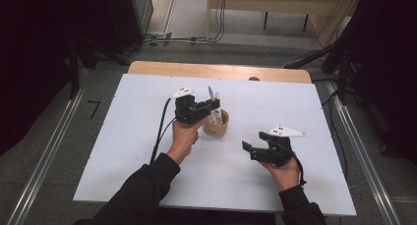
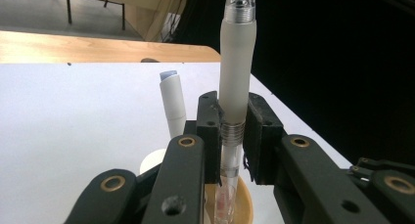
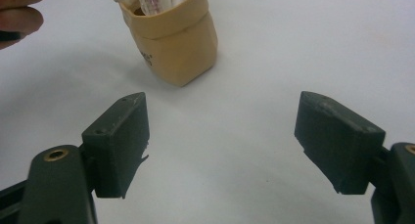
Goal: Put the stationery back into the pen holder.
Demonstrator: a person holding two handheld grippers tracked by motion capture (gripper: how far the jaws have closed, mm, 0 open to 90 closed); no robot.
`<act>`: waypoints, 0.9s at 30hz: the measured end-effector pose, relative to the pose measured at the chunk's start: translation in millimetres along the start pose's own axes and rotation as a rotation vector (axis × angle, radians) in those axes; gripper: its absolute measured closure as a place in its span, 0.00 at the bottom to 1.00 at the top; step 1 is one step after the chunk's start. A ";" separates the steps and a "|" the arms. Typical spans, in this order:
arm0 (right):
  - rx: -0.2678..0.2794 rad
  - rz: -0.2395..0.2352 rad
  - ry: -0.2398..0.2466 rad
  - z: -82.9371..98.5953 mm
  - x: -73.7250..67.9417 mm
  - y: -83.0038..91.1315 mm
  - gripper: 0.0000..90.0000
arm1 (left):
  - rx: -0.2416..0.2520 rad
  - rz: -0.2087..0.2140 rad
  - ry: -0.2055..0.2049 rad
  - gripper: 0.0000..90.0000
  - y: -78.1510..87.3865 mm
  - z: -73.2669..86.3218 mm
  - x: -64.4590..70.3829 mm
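Left gripper [image 2: 230, 131] clamped on an upright frosted-white pen with clear barrel [image 2: 236, 72], its lower end inside the tan paper cup [image 1: 218, 125] mid-table. Right gripper [image 3: 222, 141] spread wide, empty, hovering near the cup. Surface: white sheet [image 1: 137, 136] over a wooden tabletop [image 1: 216, 70]. Around it: grey floor [image 1: 34, 151], black curtains [image 1: 34, 48].

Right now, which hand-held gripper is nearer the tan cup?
Left. The left hand-held gripper is directly over the tan cup, shut on a pen standing in it. The right hand-held gripper sits open, off to the cup's side, apart from it.
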State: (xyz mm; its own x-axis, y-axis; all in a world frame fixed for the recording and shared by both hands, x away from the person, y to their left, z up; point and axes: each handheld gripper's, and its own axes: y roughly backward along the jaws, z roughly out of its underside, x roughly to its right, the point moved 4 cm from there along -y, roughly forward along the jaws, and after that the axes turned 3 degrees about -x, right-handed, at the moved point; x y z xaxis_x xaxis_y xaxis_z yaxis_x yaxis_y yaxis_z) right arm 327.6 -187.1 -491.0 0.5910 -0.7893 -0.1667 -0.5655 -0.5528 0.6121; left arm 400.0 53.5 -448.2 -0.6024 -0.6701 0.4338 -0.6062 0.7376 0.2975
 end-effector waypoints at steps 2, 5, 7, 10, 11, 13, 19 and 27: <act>0.000 0.000 0.000 0.1 0.1 0.1 0.21 | -0.003 -0.001 -0.009 0.88 -0.3 0.4 0.2; -0.001 0.001 -0.002 0.2 0.7 -0.1 0.21 | 0.000 0.002 -0.008 0.80 0.2 0.5 0.9; -0.001 0.000 -0.002 0.2 0.7 -0.2 0.21 | 0.002 0.007 -0.010 0.78 1.3 0.2 1.0; -0.003 0.001 0.000 0.4 0.5 -0.4 0.21 | 0.003 0.006 -0.012 0.75 3.7 0.2 1.1; -0.003 0.002 -0.001 0.4 0.5 -0.3 0.21 | 0.004 0.010 -0.012 0.75 4.4 0.4 1.4; -0.001 0.002 -0.001 0.3 0.6 -0.3 0.21 | 0.003 0.004 -0.016 0.73 5.8 0.7 2.1; 0.000 0.004 -0.001 0.4 0.6 0.2 0.21 | 0.007 -0.027 -0.011 0.56 14.4 2.6 6.3; 0.002 0.007 -0.002 0.3 0.6 1.0 0.21 | 0.001 -0.057 0.022 0.36 27.1 6.5 5.1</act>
State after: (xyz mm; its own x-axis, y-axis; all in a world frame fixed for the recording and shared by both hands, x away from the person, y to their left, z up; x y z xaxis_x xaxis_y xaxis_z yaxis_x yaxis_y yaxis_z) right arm 327.2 -188.2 -490.7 0.5855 -0.7939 -0.1640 -0.5712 -0.5475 0.6116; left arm 377.1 69.5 -443.5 -0.5548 -0.7093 0.4349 -0.6399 0.6979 0.3218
